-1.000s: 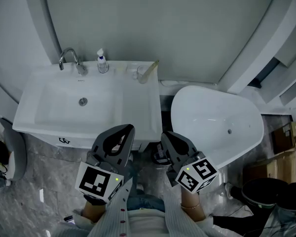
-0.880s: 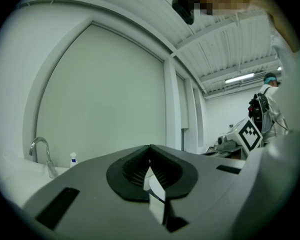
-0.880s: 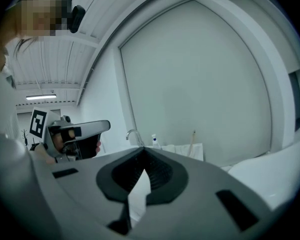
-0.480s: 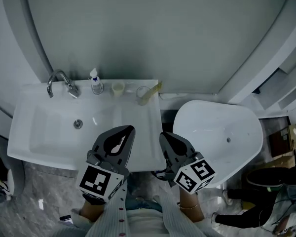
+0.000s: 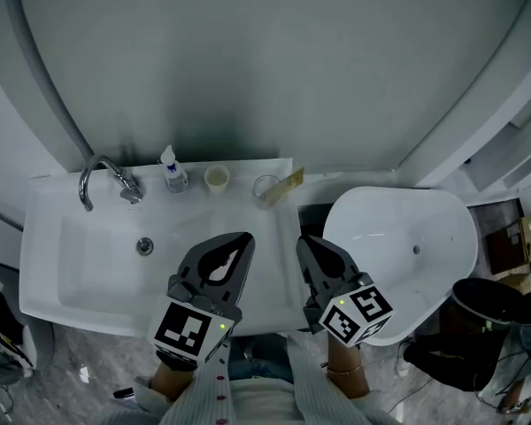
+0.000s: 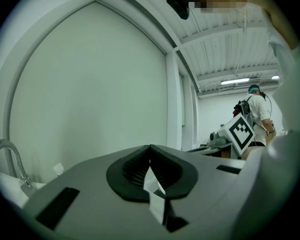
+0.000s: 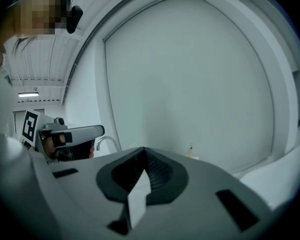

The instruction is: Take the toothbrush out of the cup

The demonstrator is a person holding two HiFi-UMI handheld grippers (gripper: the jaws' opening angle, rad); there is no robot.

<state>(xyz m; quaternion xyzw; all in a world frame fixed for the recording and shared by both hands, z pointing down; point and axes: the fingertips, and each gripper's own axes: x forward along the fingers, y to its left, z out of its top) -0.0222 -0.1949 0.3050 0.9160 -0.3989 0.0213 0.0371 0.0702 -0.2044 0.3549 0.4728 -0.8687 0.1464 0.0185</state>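
Note:
A clear glass cup (image 5: pixel 265 187) stands on the back ledge of the white sink (image 5: pixel 88 264), with a pale toothbrush (image 5: pixel 288 184) leaning out of it to the right. In the right gripper view only the toothbrush tip (image 7: pixel 191 148) pokes above the jaws. My left gripper (image 5: pixel 245 238) hovers over the sink's front right part, shut and empty, well short of the cup. My right gripper (image 5: pixel 303 241) is beside it at the sink's right edge, also shut with nothing in it. Both point level toward the wall.
A chrome faucet (image 5: pixel 102 180), a small soap bottle (image 5: pixel 172 172) and a cream cup (image 5: pixel 216 179) line the sink's back ledge. A white toilet bowl (image 5: pixel 398 233) stands to the right, a dark bin (image 5: pixel 491 312) beyond it. A person (image 6: pixel 260 115) stands far off.
Both grippers have come forward together from in front of the sink to over its front part. The cup and toothbrush sit closer to the jaws. Both stayed shut.

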